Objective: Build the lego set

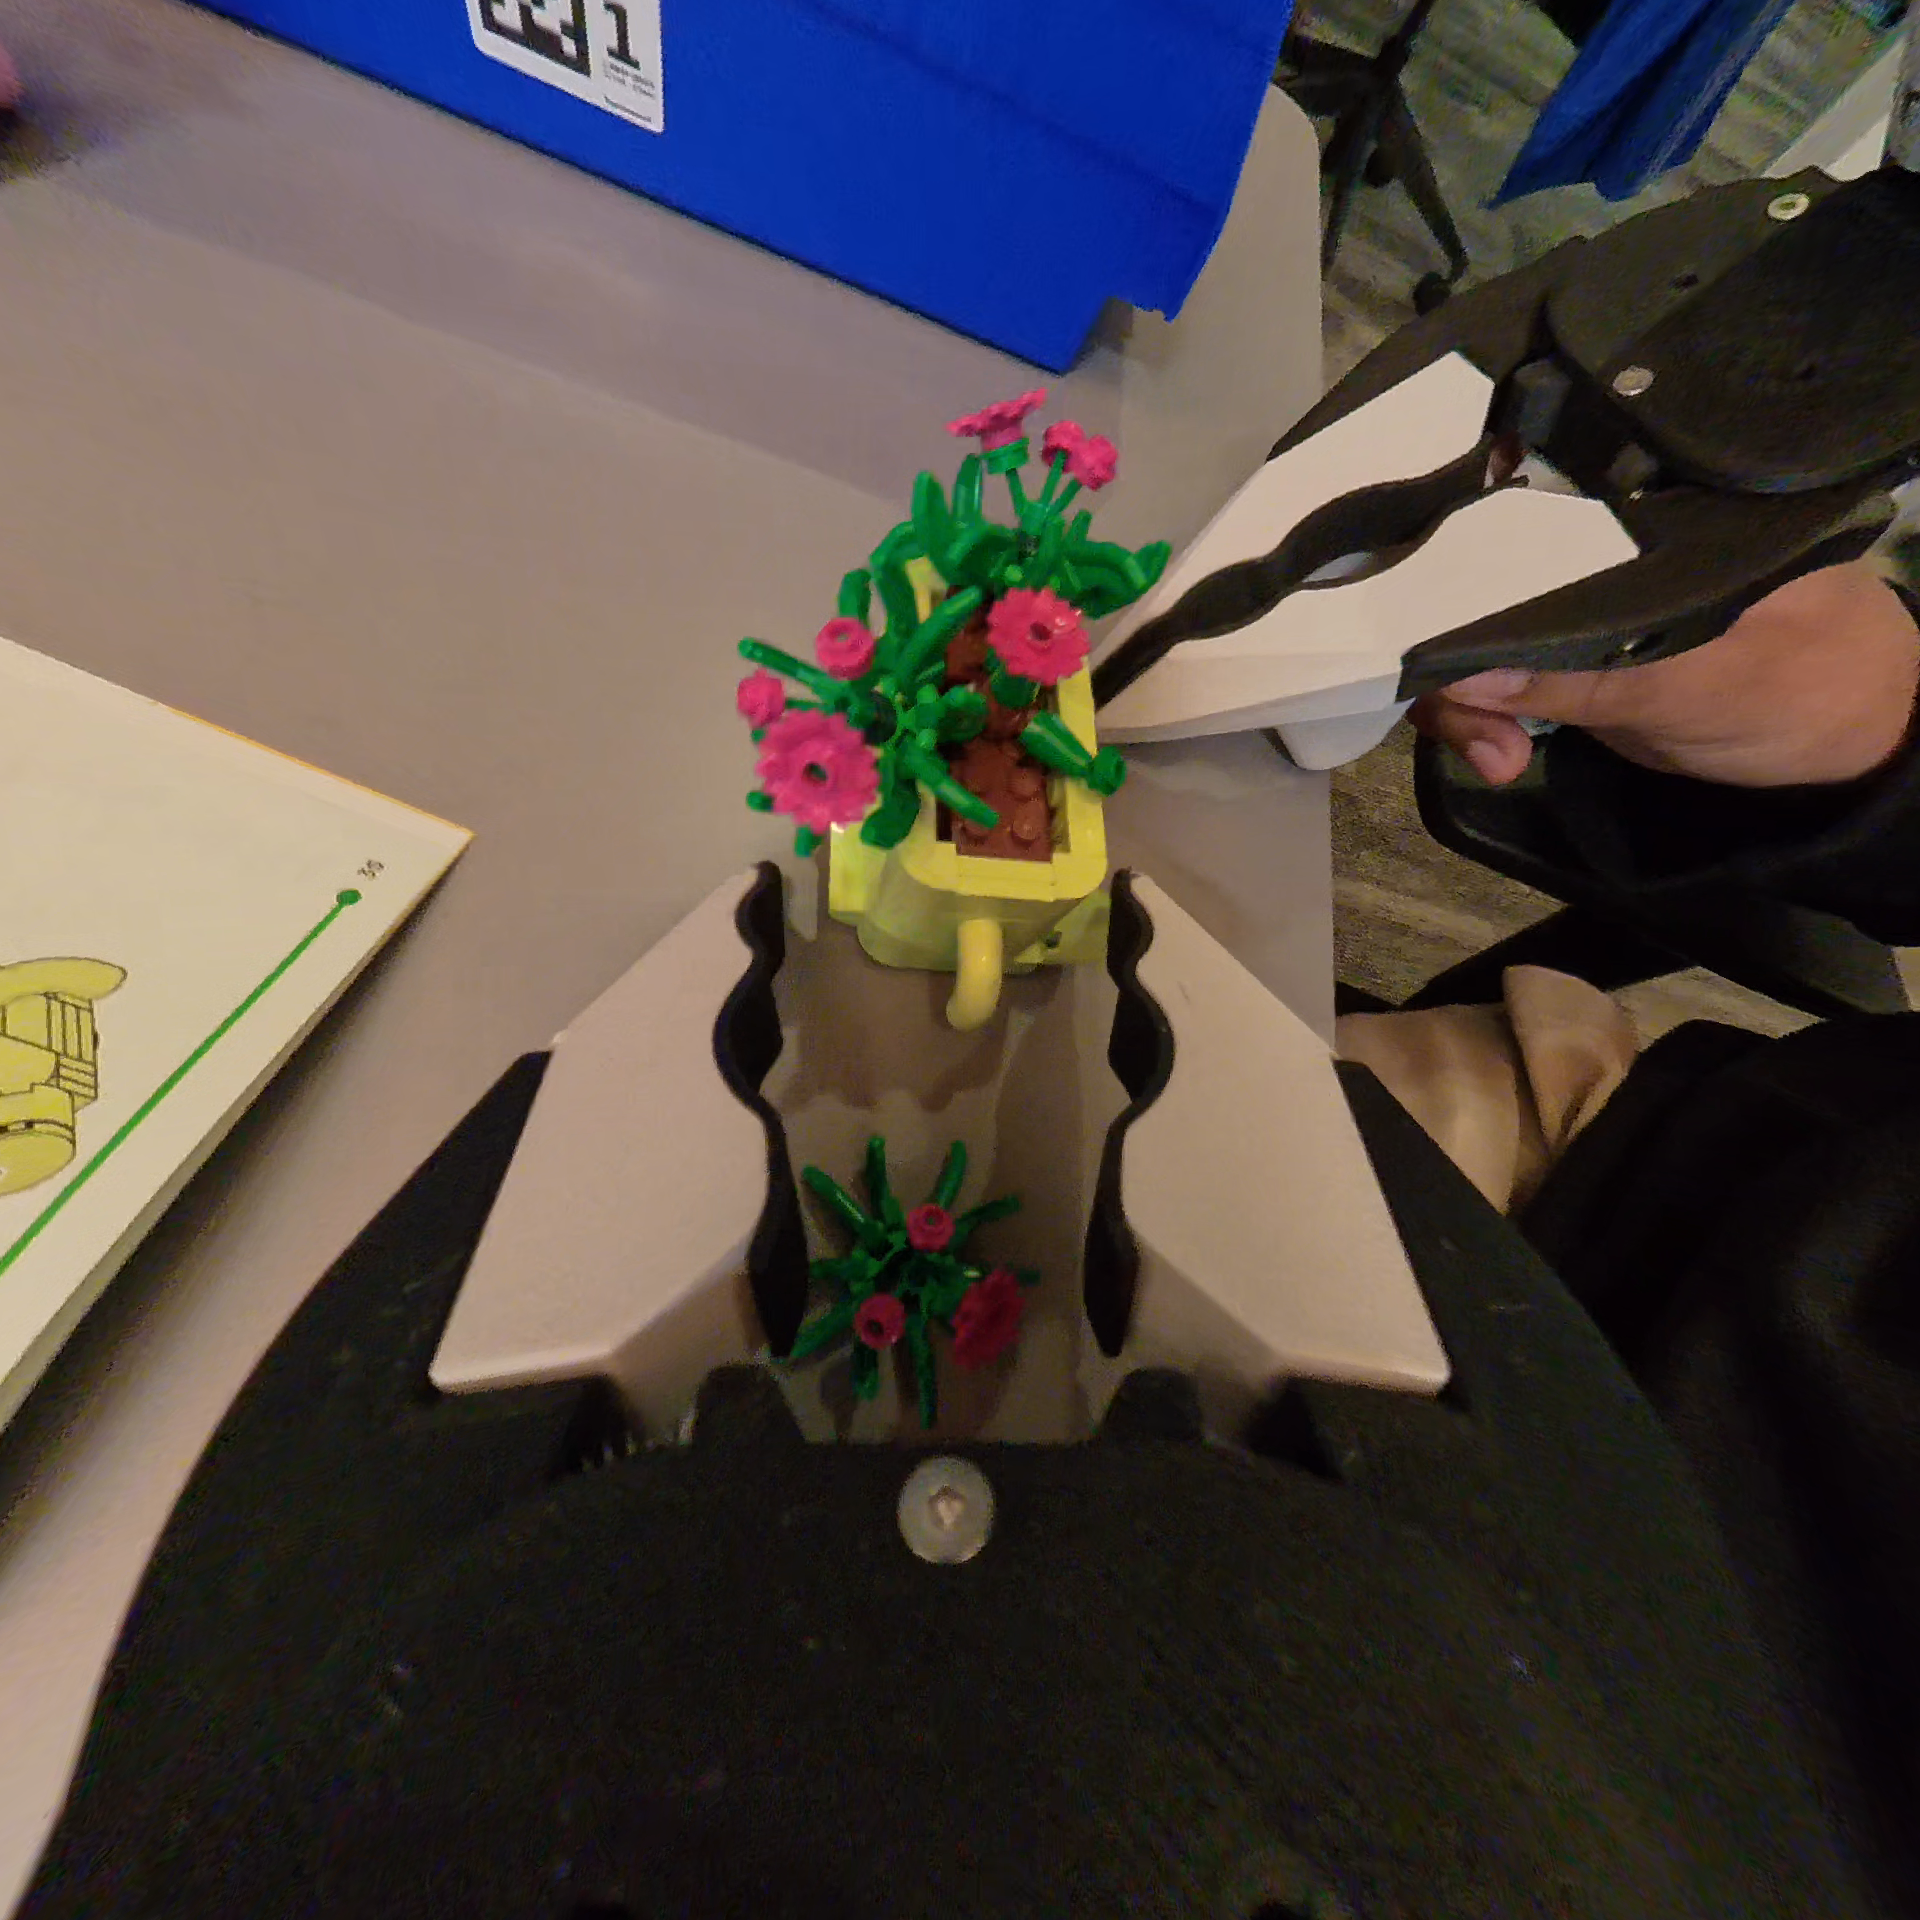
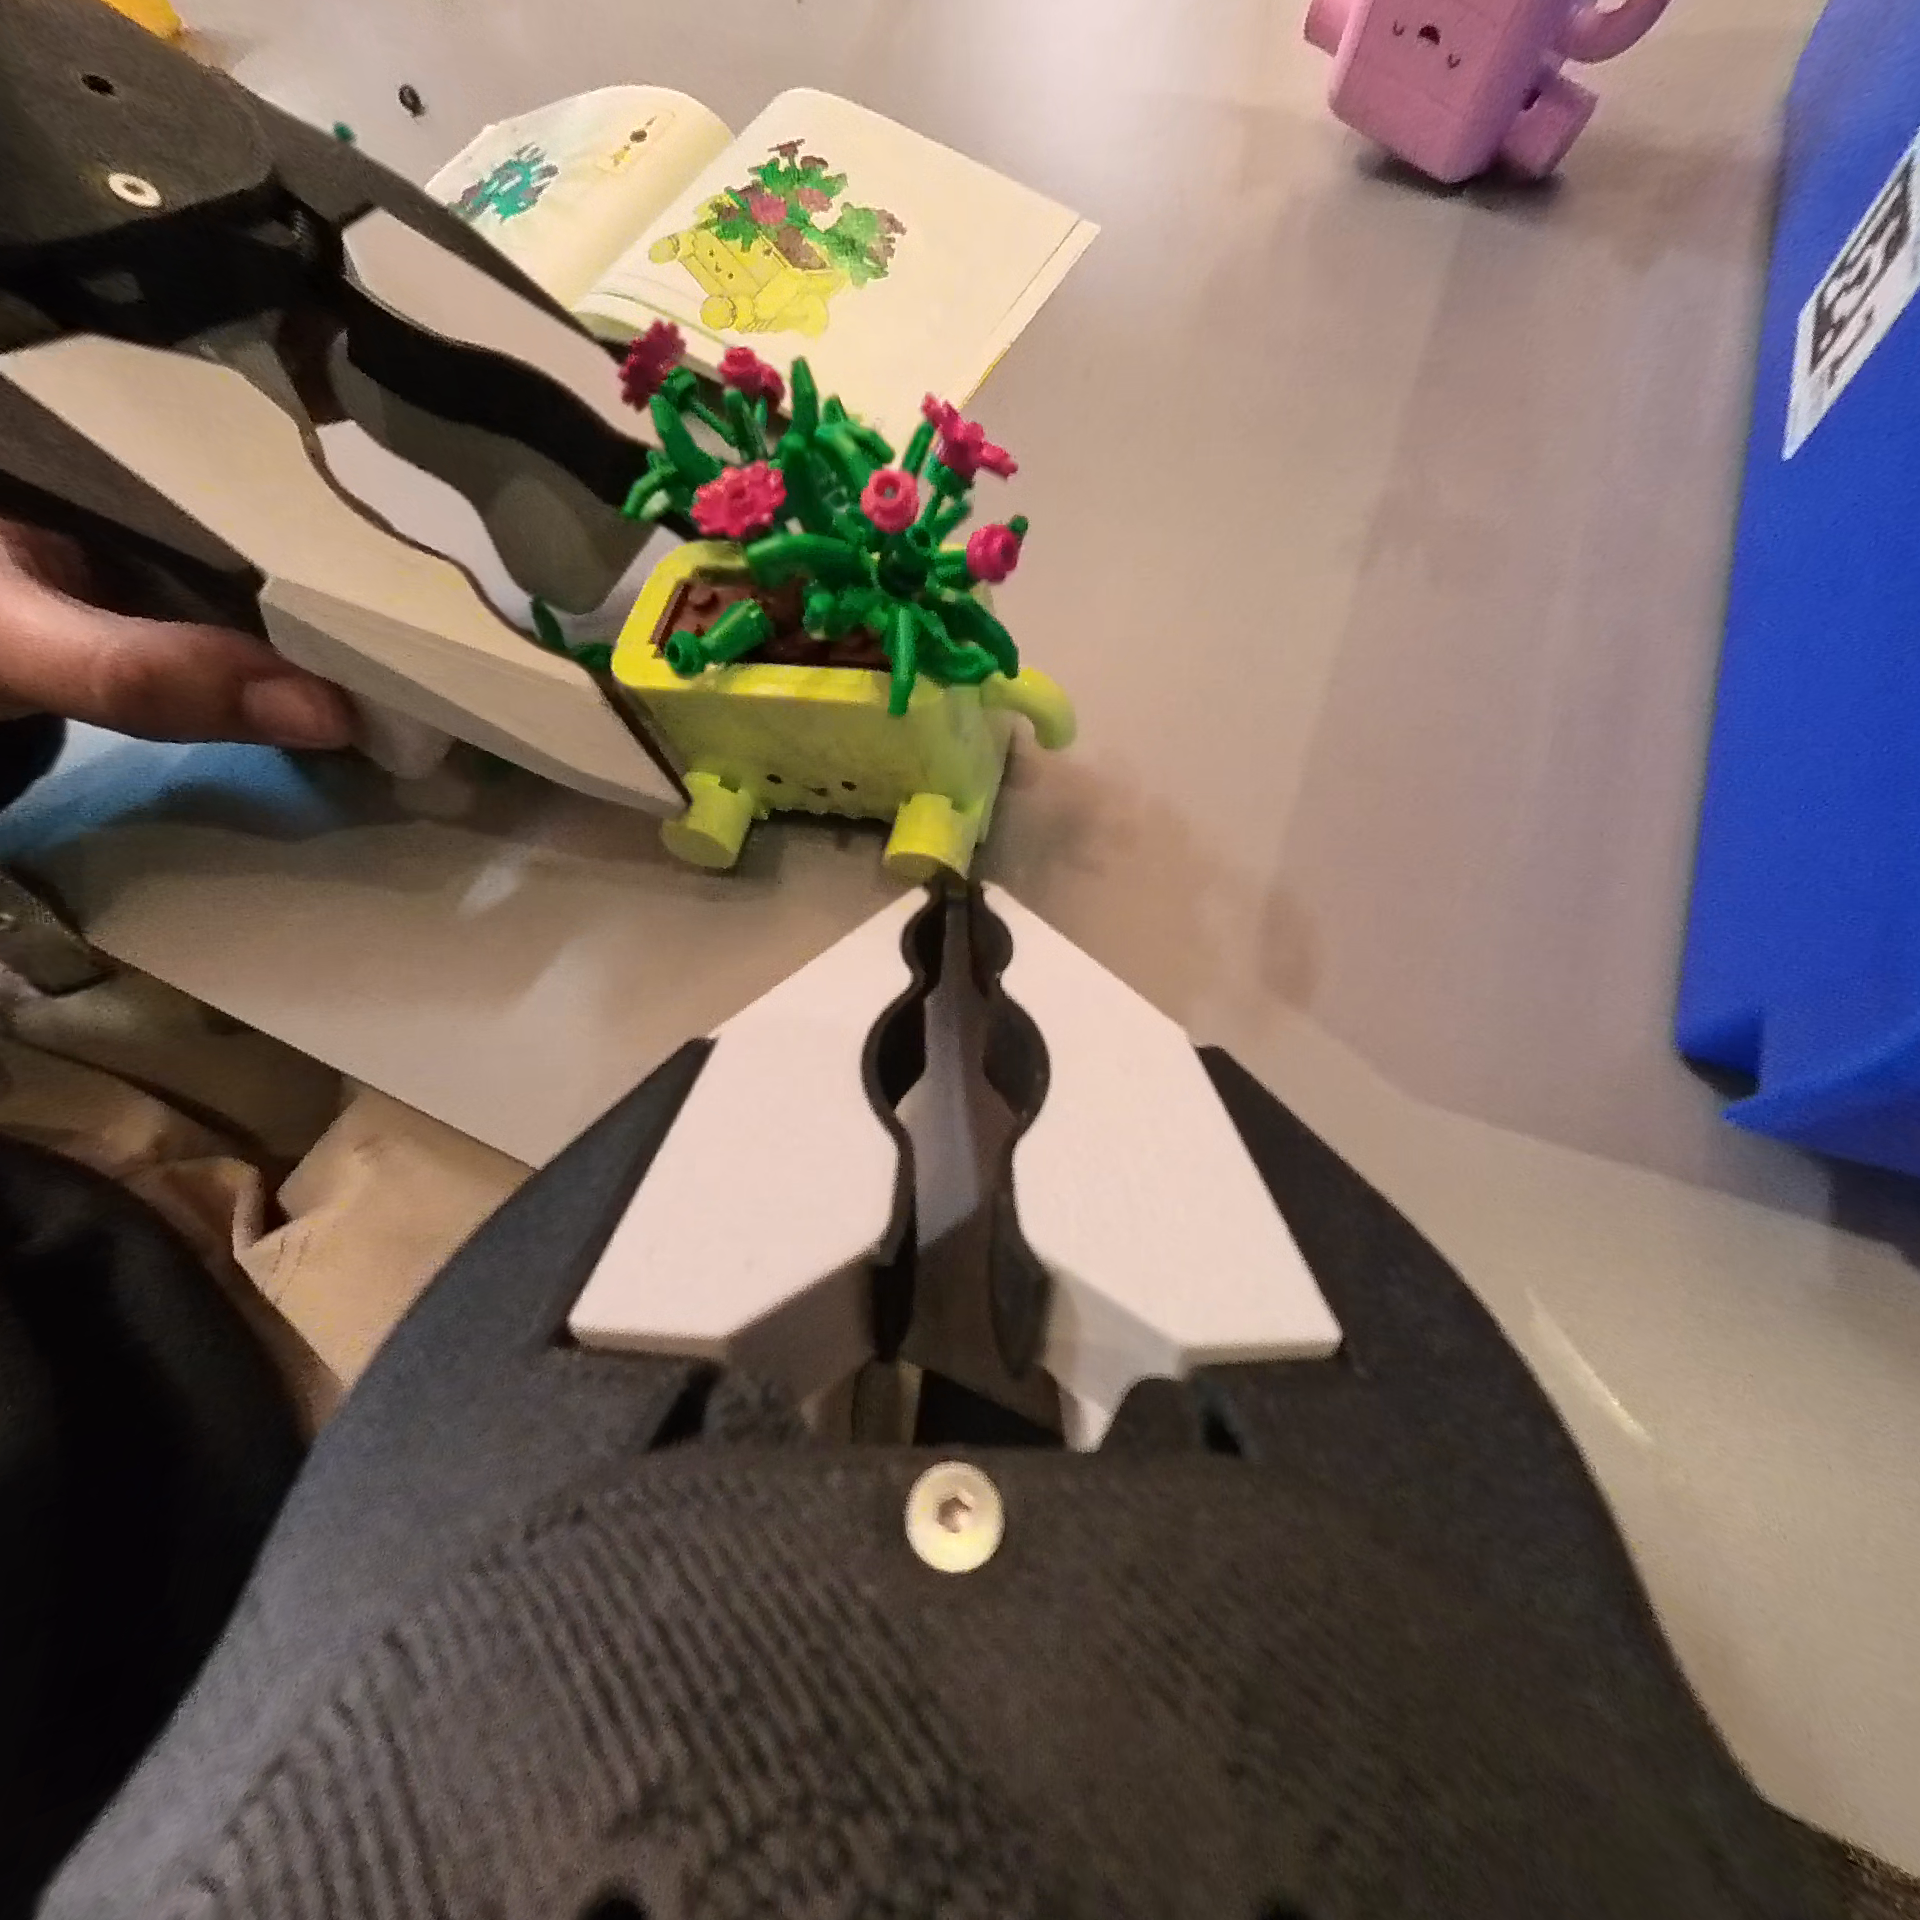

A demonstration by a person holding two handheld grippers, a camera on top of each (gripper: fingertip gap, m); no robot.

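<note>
A yellow lego planter with brown soil studs, green leaves and pink flowers stands on the grey table; it also shows in the right wrist view. My left gripper is open, its tips on either side of the planter's near end, with a sliver of table showing beside the left tip. A loose cluster of green leaves and pink flowers lies on the table between its fingers. My right gripper is shut and looks empty, tips at the planter's foot. In the left wrist view its tips touch the planter's right side.
An open instruction booklet lies left of the planter, also seen in the right wrist view. A blue bin stands behind. A purple lego figure sits far back. The table edge runs close right of the planter. Across from one pair of fingers to the other is roughly 6 centimeters. The purple lego figure is about 20 centimeters from both grippers' fingertips.
</note>
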